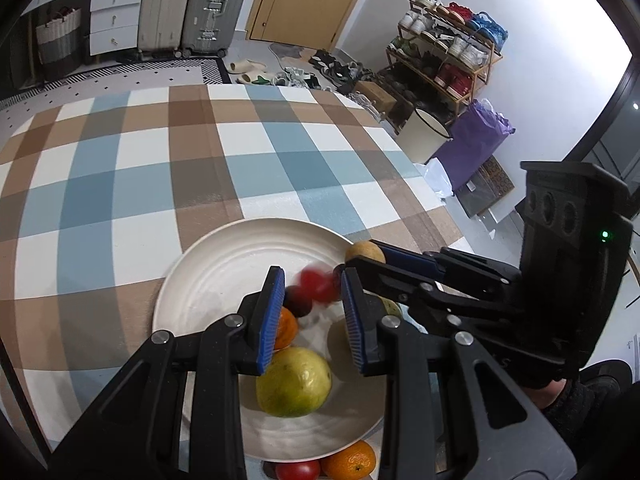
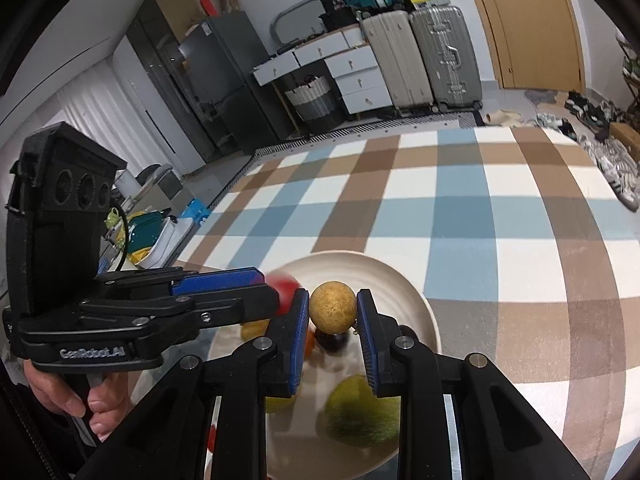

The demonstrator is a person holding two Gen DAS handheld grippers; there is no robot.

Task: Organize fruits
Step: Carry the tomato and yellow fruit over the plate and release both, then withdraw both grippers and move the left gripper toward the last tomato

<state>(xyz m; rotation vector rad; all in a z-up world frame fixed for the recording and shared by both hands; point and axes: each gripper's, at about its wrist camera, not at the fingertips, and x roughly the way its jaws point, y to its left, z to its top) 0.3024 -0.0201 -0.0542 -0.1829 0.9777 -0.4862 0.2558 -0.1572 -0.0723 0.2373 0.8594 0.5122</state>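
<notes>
Nearest the left camera, the left gripper [image 1: 314,312] hangs wide open with nothing between its pads, just above the white plate [image 1: 208,276] on the checked cloth [image 1: 200,152]. A red fruit [image 1: 318,284] shows as a smear beyond its tips; it looks to be dropping or rolling, though the blur makes that hard to confirm, and if it is loose it could run across the plate and off the rim. Below sit a large green fruit [image 1: 294,376], an orange one [image 1: 286,328] and a dark plum [image 1: 298,300]. A little farther on, the right gripper [image 2: 333,308] holds a small tan round fruit [image 2: 333,306], pinched only at its tips, over the plate. That shallow grip on a sphere is the main risk: any tilt or slackening could squirt it out, and a release from this height onto the crowded fruit could bounce it away. The two tools also stand close and might collide.
</notes>
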